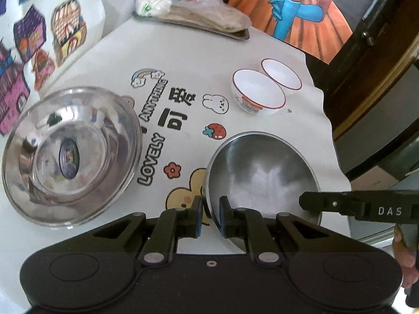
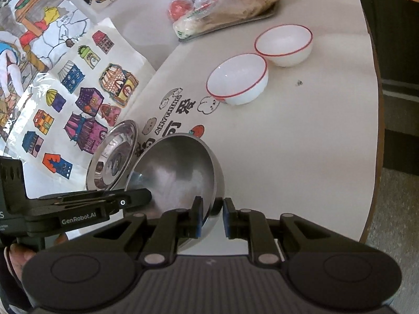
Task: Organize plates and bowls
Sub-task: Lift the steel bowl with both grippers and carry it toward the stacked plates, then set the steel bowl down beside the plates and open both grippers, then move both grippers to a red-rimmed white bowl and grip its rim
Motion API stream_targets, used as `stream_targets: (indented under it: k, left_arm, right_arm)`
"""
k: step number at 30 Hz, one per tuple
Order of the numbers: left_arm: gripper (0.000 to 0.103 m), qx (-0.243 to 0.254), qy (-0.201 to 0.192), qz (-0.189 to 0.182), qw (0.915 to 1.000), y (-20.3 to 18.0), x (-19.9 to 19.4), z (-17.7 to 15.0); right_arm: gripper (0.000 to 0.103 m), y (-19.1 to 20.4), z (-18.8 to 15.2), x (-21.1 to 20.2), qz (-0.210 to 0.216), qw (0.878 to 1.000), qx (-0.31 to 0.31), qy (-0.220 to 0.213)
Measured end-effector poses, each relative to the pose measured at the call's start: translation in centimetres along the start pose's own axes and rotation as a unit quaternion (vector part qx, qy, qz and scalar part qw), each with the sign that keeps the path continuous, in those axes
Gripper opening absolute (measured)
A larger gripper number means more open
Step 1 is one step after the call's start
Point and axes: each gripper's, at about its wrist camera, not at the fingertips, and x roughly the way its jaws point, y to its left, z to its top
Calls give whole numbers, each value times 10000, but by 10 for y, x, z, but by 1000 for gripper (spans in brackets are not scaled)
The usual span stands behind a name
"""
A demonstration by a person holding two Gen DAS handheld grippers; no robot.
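So both grippers are on the same matte steel bowl [image 1: 262,175], one at each side of its rim. The left gripper [image 1: 211,218] has its fingers straddling the rim on one side, and the right gripper [image 2: 212,217] does the same on the other. Both pairs are nearly pressed together, but I can see a sliver of gap at the pads, so I wouldn't call either a firm pinch.

The bowl sits at the near edge of the worktop [image 1: 183,52], beside the shiny steel bowl [image 1: 70,154]; two red-rimmed white bowls [image 1: 258,91] sit further back.

What worries me: thin slick rim plus loose pads means it could slide out and clang down, or tip off the near edge. And if the two hands don't move together, it'll twist and knock the shiny one.
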Motion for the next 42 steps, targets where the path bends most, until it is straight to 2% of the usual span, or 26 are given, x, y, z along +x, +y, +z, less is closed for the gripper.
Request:
stream_targets:
  k: [6,8,11,13,16,22,24,25,32,36,42]
  left_arm:
    - [19,110,-82,-12,9999,0,1,-2]
    - [20,134,-139,17,9998,0,-1,-2]
    - [29,224,-267,163,9993,0,-6,-2]
    - [35,258,-329,243,9988,1,-9,-2]
    - [46,222,-456,308,9982,7,-16,-2]
    - [62,208,-752,324,9964,17,-30,4]
    - [75,218,-914,307,9951,18,-33,10]
    - [77,233,-980,297,9945,17,-33,14]
    - [99,225,-1125,162,9933,8,-14,55]
    - [100,17,-1057,-57,9944,5,13,87]
    - [101,-228,-792,-425,9957,-2,59,129]
  right_arm:
    - [25,3,1,-1,-13,9997,-222,-135]
    - [30,4,1,-3,-67,9992,-320,-217]
    - [41,4,2,-6,-145,9985,-437,-311]
    - [56,3,1,-8,-135,9981,-472,-376]
    - [68,-4,-1,-14,-66,9975,-467,-525]
    - [87,-23,2,-26,-64,9958,-289,-867]
    - [92,-28,6,-27,-48,9952,-213,-954]
    - [94,-31,10,-27,-40,9950,-156,-990]
    - [100,-48,37,-16,67,9921,62,-1251]
    - [100,-55,60,-1,41,9900,198,-1399]
    - [100,-68,88,25,146,9897,373,-1372]
